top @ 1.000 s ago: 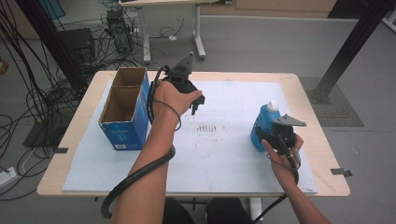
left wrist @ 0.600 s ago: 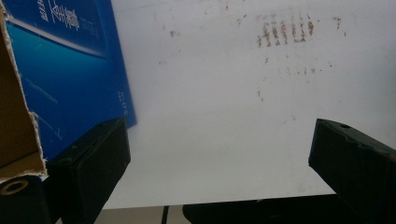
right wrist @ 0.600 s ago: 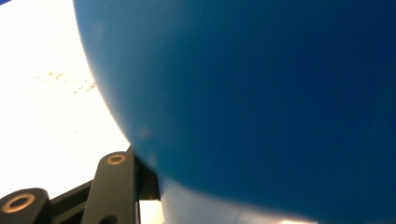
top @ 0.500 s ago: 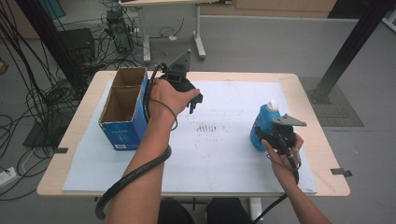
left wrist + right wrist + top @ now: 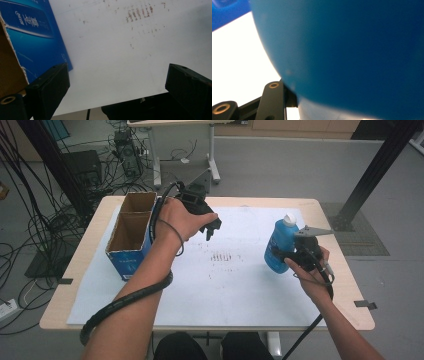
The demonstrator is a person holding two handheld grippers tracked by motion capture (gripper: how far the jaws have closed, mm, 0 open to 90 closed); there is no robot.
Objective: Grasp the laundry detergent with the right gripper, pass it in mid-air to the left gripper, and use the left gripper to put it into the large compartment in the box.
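At the left of the high view, an open-topped blue cardboard box with two brown inner compartments (image 5: 131,236) is seen standing on the white paper sheet (image 5: 225,285) that covers the pale wooden table (image 5: 345,292). Just to the right of the box, the left gripper (image 5: 212,229) is held above the sheet by the person's left hand (image 5: 181,219), with its black jaws pointed down and toward the middle of the table. In the left gripper view, the jaws are shown spread wide apart with nothing between them; the blue printed side of the box (image 5: 35,37) is seen beside one jaw, and a patch of small reddish-brown marks (image 5: 138,13) is visible on the sheet ahead. Those marks (image 5: 222,256) are found near the sheet's middle in the high view. Farther right, a blue plastic bottle with a white cap (image 5: 280,245) is seen upright near the table's right edge. It is grasped by the right gripper (image 5: 286,256), clamped against its lower body and held by the right hand (image 5: 311,270). In the right gripper view, the bottle's blue wall (image 5: 352,55) is pressed close against the camera.
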